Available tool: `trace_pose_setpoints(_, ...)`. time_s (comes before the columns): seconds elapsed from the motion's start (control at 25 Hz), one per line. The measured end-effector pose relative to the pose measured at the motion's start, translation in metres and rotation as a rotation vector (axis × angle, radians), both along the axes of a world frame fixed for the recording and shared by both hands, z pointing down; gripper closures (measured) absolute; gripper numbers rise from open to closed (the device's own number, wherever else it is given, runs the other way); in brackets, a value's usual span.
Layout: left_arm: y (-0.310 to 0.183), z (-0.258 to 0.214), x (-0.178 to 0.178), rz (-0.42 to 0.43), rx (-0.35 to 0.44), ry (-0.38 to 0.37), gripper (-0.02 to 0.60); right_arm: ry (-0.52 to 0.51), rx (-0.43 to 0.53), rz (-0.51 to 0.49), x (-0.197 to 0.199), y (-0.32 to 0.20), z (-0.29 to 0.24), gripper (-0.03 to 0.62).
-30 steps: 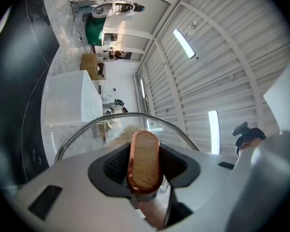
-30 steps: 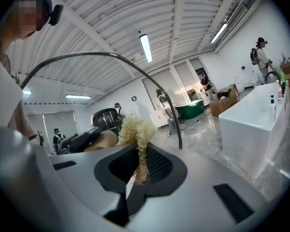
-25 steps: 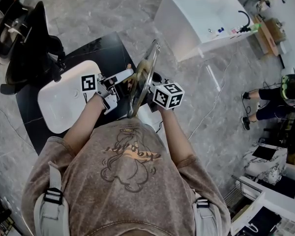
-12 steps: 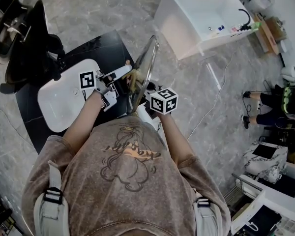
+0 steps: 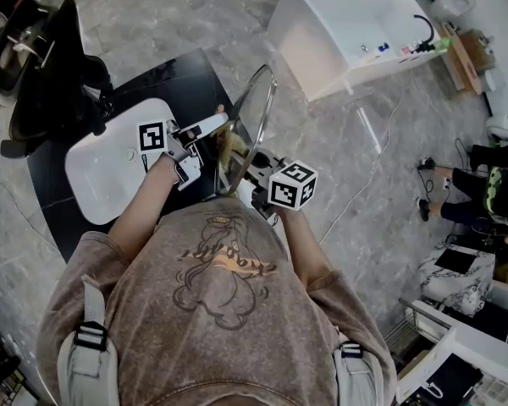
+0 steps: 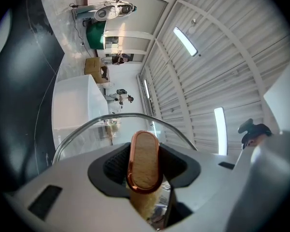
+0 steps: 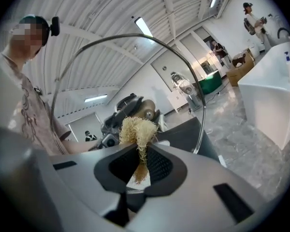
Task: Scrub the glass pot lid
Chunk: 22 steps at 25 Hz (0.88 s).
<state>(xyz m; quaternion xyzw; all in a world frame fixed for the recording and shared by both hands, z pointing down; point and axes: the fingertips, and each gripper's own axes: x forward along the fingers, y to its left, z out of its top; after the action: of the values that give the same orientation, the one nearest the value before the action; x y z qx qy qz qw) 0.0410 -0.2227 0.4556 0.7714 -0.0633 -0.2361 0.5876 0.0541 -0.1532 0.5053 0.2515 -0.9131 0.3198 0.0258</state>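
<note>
Glass lid (image 5: 247,129) held by left gripper (image 6: 144,168), scrubber (image 7: 135,128) by right gripper (image 7: 140,164).

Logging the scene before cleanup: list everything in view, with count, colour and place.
lid: one, clear glass with a metal rim, held on edge above the counter
knob: one, tan with a copper rim, on the lid
scrubber: one, pale yellow fibre, by the lid
sink: one, white, set in the counter
counter: one, black, in front of the person
tub: one, white, on the floor beyond the counter
left gripper: one, light grey, shut on the knob
right gripper: one, light grey, shut on the scrubber
</note>
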Motion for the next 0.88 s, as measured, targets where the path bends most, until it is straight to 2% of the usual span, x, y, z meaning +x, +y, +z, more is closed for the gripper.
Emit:
trace_pose_setpoints(0.2,0.005,0.003,0.002,0.022,-0.005,0.004,0.4,-0.074,0.026,0.084,0.01,-0.011,-0.031,0.549)
trace_pose_setpoints(0.4,0.013,0.001,0.008,0.052,0.006,0.013,0.4,-0.084,0.061,0.238,0.032,-0.045,-0.048,0.549)
trace_pose_setpoints(0.72,0.013,0.002,0.004,0.03,0.003,-0.005,0.4,-0.087,0.072,0.272,0.045,-0.05,-0.049,0.549)
trace_pose_setpoints(0.88,0.008,0.003,-0.006,-0.004,0.0,-0.026,0.4,-0.078,0.075,0.328,0.071,-0.051,-0.047,0.549)
